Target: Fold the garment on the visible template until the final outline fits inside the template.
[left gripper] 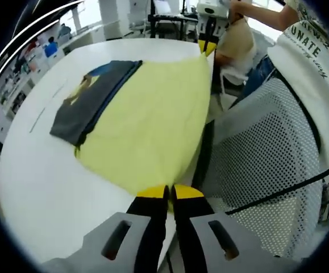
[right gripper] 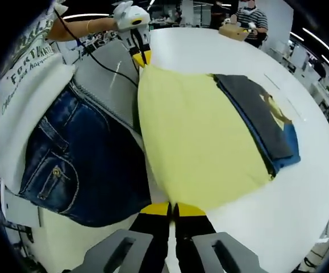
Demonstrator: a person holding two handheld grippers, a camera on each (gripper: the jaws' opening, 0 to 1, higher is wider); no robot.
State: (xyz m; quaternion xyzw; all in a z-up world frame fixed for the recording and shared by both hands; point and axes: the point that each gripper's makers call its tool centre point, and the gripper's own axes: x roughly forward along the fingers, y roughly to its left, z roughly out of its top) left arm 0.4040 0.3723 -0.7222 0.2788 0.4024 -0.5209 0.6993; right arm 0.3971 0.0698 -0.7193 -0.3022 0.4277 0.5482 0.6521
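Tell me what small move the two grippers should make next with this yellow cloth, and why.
Probably lift both pinched corners and carry that edge across toward the folded dark garment. The left gripper and right gripper each look shut on a near-edge corner of the yellow cloth, which lies flat on the white table, part hanging over.

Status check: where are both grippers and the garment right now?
Left gripper and right gripper both shut on yellow garment corners at near table edge. Folded dark garment lies on its far side.
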